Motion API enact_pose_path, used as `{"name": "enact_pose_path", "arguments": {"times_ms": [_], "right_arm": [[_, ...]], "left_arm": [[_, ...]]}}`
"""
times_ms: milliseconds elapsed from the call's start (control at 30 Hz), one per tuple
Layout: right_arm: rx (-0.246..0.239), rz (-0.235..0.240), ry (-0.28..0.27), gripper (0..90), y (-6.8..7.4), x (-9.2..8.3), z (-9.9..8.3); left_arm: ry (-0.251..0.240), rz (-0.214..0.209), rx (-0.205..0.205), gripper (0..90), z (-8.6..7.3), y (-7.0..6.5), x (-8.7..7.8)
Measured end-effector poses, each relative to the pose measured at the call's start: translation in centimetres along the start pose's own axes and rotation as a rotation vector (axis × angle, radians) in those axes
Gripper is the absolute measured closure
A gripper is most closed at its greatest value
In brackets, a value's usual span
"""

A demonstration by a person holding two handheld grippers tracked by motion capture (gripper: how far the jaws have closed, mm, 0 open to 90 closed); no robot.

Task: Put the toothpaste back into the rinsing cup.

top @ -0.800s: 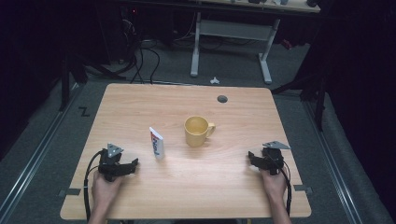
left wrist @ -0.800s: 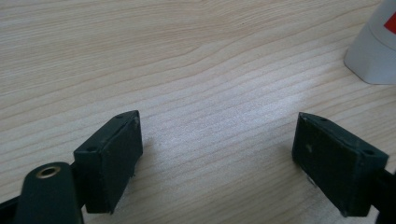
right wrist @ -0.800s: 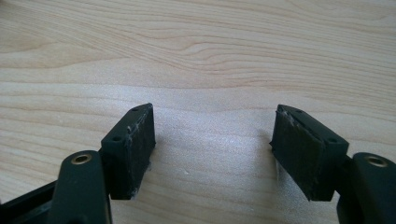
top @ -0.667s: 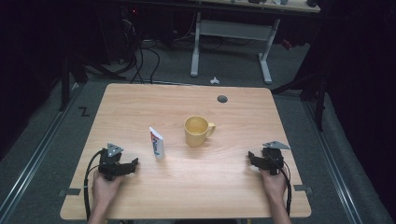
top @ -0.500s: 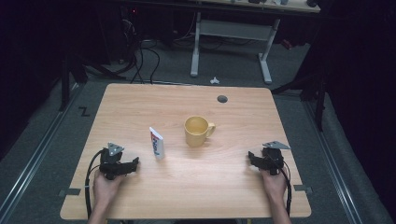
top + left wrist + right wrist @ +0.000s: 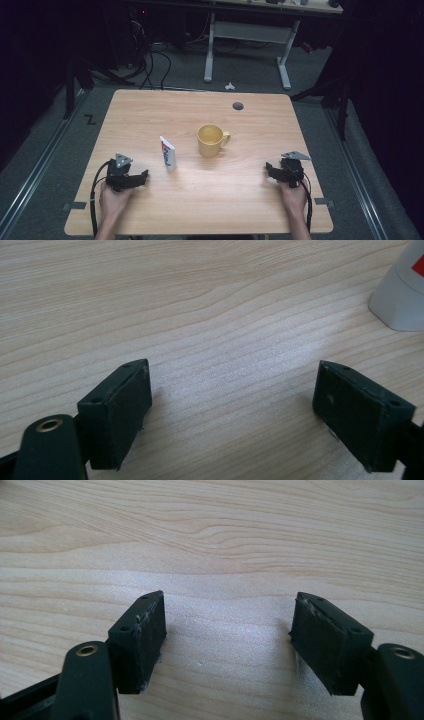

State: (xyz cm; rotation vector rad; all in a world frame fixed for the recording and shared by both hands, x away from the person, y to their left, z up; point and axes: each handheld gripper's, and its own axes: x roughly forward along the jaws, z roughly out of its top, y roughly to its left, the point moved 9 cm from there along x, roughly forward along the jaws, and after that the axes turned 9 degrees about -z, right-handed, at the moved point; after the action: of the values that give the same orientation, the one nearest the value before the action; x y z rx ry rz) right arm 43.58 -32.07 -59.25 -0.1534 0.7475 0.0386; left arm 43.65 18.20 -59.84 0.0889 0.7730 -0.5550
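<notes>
Wooden table (image 6: 150, 115) under dim light: yellow mug (image 6: 210, 140) at frame centre, white tube (image 6: 168, 152) upright just left. Left gripper (image 6: 141, 177) and right gripper (image 6: 270, 170), lower corners, rested with jaws apart, empty. Any approach probably should stay level, jaws wide.

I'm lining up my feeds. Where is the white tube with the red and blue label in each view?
High view: the white tube stands upright at table centre-left, left of the yellow mug, ahead of the left gripper.
Left gripper view: its white base sits at the top right corner, beyond the open jaws.
Right gripper view: not in it.
Shared landmark: the wooden tabletop.
</notes>
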Motion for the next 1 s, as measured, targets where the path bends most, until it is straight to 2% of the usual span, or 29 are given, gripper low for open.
{"name": "enact_pose_path", "arguments": {"times_ms": [533,767,1000], "right_arm": [[-0.002,0.000,-0.001,30.3,0.0,0.0,0.0],[-0.002,0.000,0.000,30.3,0.0,0.0,0.0],[-0.002,0.000,0.000,30.3,0.0,0.0,0.0]], "left_arm": [[-0.037,-0.015,-0.036,20.7,-0.7,0.0,-1.3],[-0.044,-0.024,-0.028,21.3,-0.7,-0.6,-1.7],[-0.059,-0.045,-0.009,22.1,-0.5,-1.7,-2.7]]}}
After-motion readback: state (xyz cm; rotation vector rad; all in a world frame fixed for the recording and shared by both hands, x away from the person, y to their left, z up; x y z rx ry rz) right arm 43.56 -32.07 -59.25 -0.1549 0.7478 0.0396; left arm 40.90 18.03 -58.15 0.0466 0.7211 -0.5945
